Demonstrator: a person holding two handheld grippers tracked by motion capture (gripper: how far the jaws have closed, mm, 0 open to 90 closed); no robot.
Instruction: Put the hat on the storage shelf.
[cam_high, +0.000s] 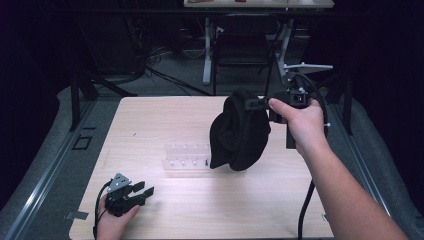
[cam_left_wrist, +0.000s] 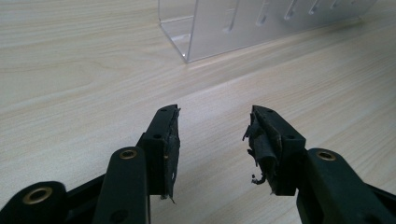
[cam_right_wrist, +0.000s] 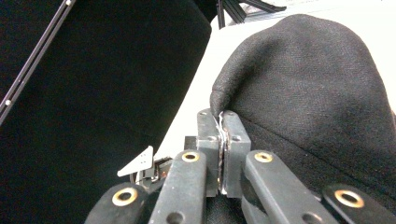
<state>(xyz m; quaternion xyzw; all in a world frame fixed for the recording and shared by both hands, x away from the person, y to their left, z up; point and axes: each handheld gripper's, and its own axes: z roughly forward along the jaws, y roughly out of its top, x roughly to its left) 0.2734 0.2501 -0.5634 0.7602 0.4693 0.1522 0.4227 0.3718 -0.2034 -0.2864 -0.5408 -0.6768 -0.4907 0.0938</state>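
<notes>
The right tongs (cam_high: 256, 103) are clamped tight on an edge of a black fabric hat (cam_high: 239, 132) and hold it in the air above the desk (cam_high: 165, 117), so that the hat hangs down limp just over the far right end of a clear acrylic rack (cam_high: 186, 156); its lowest fold is close to the rack, and whether the two touch cannot be told. In the right gripper view the two jaws meet with only a pinch of the hat's rim between them, and the rounded crown bulges away to the right of them. The left tongs (cam_high: 146, 192) rest low on the desk on the near left side of the rack, well apart from the hat, held in the person's left hand (cam_high: 114, 222). Their jaws stand wide with nothing between them, the worn pads (cam_left_wrist: 173, 140) pointing toward the near corner of the rack across bare pale wood.
</notes>
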